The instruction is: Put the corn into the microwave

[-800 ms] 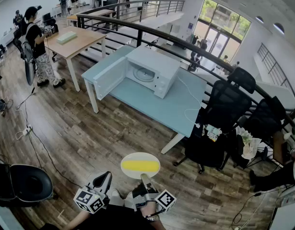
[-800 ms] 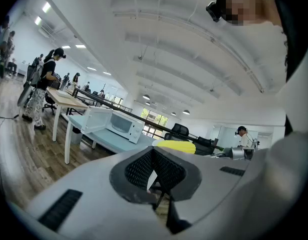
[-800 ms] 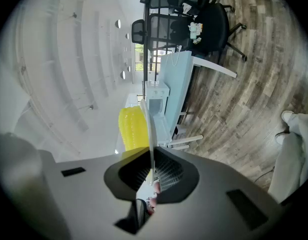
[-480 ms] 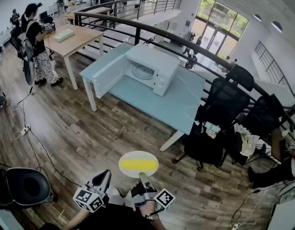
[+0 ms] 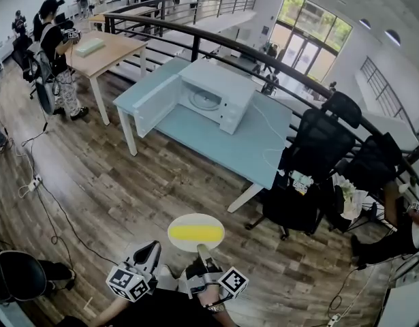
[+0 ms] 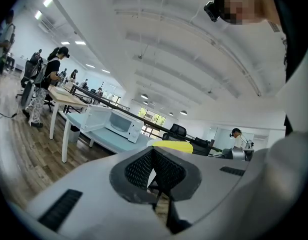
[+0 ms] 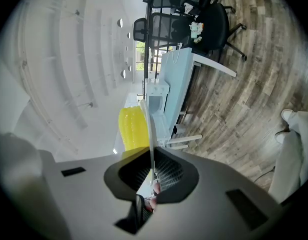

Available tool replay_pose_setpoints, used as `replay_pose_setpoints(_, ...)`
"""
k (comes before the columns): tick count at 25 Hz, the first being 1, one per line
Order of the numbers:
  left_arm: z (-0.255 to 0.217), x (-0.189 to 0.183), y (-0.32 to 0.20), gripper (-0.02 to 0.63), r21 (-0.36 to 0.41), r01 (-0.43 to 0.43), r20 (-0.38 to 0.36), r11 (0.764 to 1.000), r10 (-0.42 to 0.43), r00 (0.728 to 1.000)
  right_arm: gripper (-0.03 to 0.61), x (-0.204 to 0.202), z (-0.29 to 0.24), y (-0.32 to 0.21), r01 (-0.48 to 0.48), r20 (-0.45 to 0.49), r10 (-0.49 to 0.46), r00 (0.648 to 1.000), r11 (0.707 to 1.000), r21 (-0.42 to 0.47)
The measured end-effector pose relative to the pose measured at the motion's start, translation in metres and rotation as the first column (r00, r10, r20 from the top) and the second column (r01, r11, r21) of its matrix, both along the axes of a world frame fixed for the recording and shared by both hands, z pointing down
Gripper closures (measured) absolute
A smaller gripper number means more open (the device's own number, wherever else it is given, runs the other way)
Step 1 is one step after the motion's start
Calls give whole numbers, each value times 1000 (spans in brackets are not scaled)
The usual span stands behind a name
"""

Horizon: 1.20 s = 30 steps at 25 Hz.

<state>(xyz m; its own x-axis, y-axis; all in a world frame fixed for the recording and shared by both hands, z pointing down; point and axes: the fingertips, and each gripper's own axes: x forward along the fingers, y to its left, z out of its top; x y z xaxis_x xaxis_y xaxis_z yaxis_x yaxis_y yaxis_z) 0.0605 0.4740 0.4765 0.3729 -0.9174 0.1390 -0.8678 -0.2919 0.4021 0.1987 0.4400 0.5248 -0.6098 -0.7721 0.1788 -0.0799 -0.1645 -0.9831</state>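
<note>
A yellow corn cob lies on a white plate held over the wooden floor. My right gripper is shut on the plate's near rim. In the right gripper view the plate runs edge-on between the pads, with the corn to its left. Just left of it, my left gripper is shut with nothing in it; its pads meet, and the corn shows beyond them. The white microwave stands on a light blue table ahead, its door swung open to the left.
Black office chairs stand right of the table, by a dark railing. A wooden table and standing people are at the far left. Cables trail over the floor on the left.
The whole view has crept a little toward the table. The plate with the corn stays in my right gripper. The black chair at bottom left has slid further out of view.
</note>
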Motion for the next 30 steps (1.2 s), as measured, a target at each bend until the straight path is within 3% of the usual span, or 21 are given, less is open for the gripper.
replay_pose_setpoints(13, -4, -34, -3, 612, 29, -11, -12, 1000, 11, 1000, 554, -36, 1, 1, -13, 13, 13, 1000, 999, 30)
replay_pose_setpoints(30, -8, -60, -11, 612, 64, -17, 27, 998, 15, 1000, 554, -57, 4, -8, -33, 3, 33, 999, 999, 22)
